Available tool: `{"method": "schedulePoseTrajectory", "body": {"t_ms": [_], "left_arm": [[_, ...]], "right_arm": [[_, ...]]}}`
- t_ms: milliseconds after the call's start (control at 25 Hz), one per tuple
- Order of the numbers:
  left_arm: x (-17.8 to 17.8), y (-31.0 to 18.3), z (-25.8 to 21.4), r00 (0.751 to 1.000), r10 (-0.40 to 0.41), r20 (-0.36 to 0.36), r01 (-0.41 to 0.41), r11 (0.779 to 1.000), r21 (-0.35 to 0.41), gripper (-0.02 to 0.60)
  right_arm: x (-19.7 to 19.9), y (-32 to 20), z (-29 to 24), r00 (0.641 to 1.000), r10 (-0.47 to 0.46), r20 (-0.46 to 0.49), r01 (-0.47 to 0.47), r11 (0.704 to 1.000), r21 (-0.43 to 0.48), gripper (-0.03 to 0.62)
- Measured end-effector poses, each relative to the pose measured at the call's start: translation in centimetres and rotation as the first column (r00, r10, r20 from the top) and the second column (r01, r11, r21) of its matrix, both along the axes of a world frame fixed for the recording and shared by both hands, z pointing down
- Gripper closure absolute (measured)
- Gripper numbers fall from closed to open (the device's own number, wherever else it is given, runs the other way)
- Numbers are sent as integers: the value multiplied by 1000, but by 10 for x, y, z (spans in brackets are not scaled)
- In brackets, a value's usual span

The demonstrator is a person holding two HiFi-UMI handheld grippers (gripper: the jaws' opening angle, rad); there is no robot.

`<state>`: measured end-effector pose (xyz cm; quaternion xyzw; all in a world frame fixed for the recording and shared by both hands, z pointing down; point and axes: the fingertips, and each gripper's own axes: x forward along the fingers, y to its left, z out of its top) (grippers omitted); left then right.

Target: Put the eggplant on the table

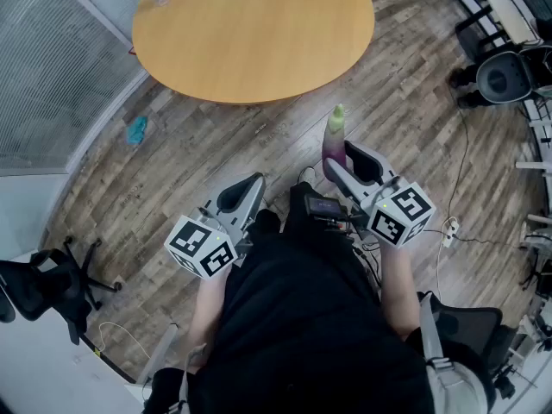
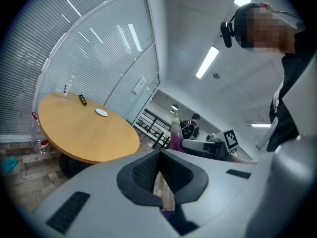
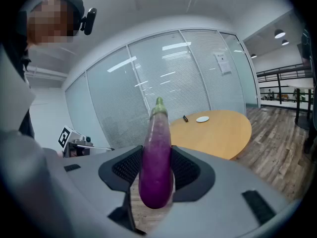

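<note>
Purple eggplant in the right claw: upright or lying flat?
Roughly upright: the right claw grips the purple eggplant at its sides, green stem end on top, rounded end hanging below.

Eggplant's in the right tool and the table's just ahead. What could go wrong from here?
1. The right tool grips the eggplant near its lower end, stem up, over the floor: it could tip or slip out before reaching the table.
2. It's rounded, so released near the rim it may roll off.
3. Setting it down carelessly could knock the white dish.
</note>
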<state>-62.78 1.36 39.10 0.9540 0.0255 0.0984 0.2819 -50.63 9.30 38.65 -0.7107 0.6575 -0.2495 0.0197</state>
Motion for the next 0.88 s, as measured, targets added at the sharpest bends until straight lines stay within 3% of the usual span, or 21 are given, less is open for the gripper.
{"method": "schedulePoseTrajectory", "body": {"t_ms": [200, 440, 880], "left_arm": [[-3, -7, -1, 1000, -7, 6, 7, 1000, 5, 571], [-1, -14, 4, 1000, -21, 13, 21, 1000, -4, 571], [17, -19, 17, 998, -28, 62, 29, 999, -15, 571]], "right_arm": [[-3, -9, -1, 1000, -20, -8, 20, 1000, 4, 404], [-1, -18, -5, 998, -30, 48, 28, 999, 34, 404], [18, -9, 9, 997, -33, 69, 34, 999, -14, 402]]}}
